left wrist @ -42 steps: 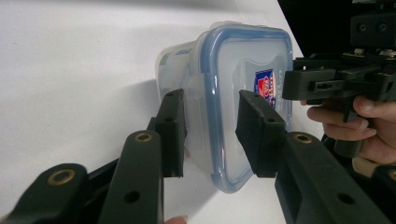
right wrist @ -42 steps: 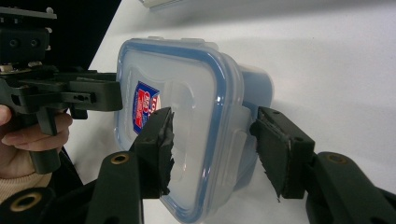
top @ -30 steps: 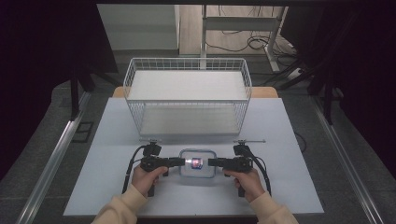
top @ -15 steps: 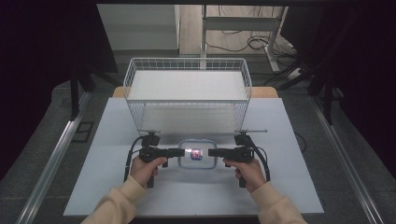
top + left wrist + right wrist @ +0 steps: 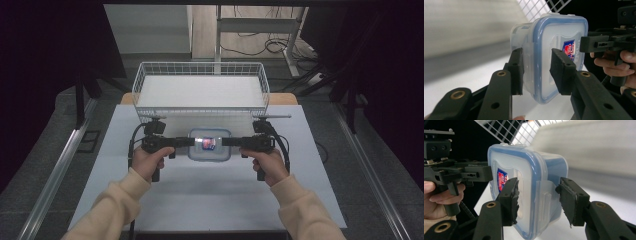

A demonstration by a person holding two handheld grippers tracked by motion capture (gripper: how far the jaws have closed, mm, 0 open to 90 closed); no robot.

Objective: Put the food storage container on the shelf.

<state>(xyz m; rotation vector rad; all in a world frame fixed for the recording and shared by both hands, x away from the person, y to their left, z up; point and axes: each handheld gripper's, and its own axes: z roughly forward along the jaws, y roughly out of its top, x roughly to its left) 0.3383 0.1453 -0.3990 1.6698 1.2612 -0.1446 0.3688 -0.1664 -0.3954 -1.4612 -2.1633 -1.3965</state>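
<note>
A clear plastic container (image 5: pixel 210 145) with a blue-rimmed lid and a red-and-blue label hangs between my two grippers, just in front of the wire basket (image 5: pixel 200 67). From the left, my left gripper (image 5: pixel 192 142) is shut on the container's side latch. My right gripper (image 5: pixel 226 142) is shut on the opposite latch. In the left gripper view the jaws of the left gripper (image 5: pixel 536 72) straddle the edge of the container (image 5: pixel 559 37), lid facing right. In the right gripper view the right gripper (image 5: pixel 537 202) clamps the container (image 5: pixel 529 165) the same way.
The white wire basket stands at the back of the white table (image 5: pixel 200 200), its floor bare. A thin rod (image 5: pixel 272 116) lies by the basket's front right corner. Metal rails run along both table sides. Both sleeved forearms come in from the bottom.
Both grippers have carried the container away from the person, closer to the basket's front wall. The hands stay level on either side of it.
</note>
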